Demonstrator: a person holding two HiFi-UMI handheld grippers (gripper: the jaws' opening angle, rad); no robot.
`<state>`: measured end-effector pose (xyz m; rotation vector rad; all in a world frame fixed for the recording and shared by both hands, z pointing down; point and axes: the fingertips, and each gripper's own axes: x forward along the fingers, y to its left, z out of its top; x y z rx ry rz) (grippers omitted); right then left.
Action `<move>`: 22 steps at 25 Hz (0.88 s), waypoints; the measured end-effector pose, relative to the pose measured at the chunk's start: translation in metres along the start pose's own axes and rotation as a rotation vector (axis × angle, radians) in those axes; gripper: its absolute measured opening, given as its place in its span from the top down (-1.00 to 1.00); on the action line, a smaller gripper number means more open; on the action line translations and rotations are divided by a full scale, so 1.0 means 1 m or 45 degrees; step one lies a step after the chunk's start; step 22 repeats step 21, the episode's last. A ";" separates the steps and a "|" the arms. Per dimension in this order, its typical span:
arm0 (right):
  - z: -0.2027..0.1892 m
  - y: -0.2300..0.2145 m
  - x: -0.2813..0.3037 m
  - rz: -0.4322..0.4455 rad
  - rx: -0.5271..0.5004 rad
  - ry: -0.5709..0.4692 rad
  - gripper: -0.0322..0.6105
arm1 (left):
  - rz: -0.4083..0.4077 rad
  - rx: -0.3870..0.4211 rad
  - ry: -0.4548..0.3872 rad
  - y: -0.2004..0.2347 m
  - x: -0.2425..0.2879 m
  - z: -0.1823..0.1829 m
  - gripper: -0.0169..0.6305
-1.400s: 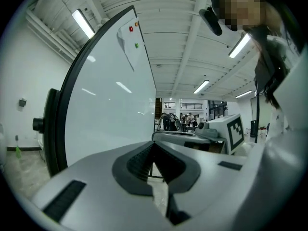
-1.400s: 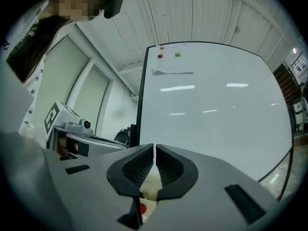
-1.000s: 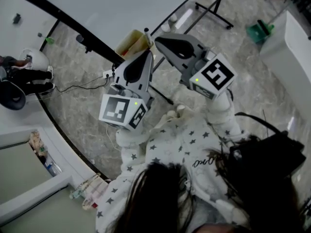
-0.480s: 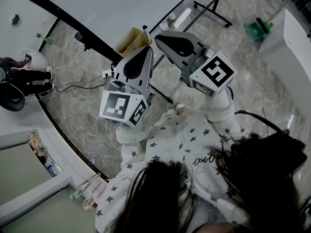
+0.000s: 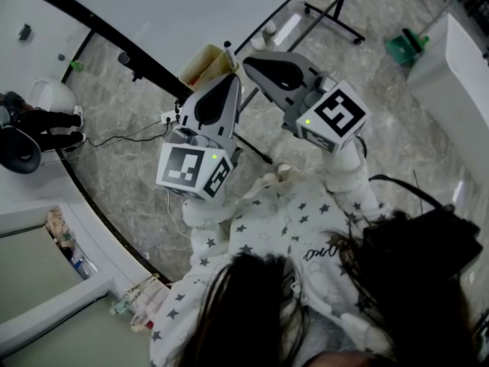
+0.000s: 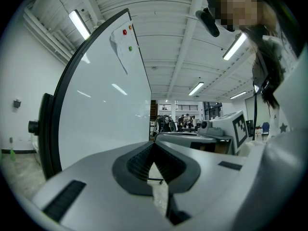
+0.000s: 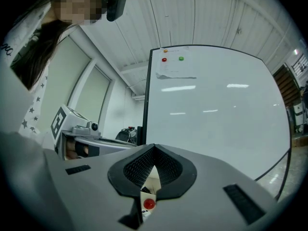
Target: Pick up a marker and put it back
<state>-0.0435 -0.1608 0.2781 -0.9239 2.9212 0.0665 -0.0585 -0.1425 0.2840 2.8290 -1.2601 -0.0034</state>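
At the lower rim of the whiteboard, a yellowish holder hangs from the dark frame, and the marker stands in it with its pale end poking out at the holder's right corner. Its long axis appears to run roughly upright out of the holder, though the steep head view foreshortens it too much to be sure. Both tongs point at that corner. The tip of the left tongs sits just on the near side of the holder, and the tip of the right tongs lies just to the right of the marker's exposed end, close to it but apparently not touching. Each gripper view shows its pair of jaws drawn together at the tips with nothing clamped between them. In the right gripper view a small red round thing and a cream surface show through the gap behind the closed tips; these may be part of the holder and its contents, but that cannot be told for certain. The right tongs look the nearer to the marker, which lies just to their left, so they would probably have to part and then close across its shaft, square to that upright axis.
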 end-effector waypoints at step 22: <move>-0.004 -0.001 -0.001 -0.008 0.003 0.015 0.88 | -0.005 0.001 0.003 -0.001 -0.001 0.000 0.95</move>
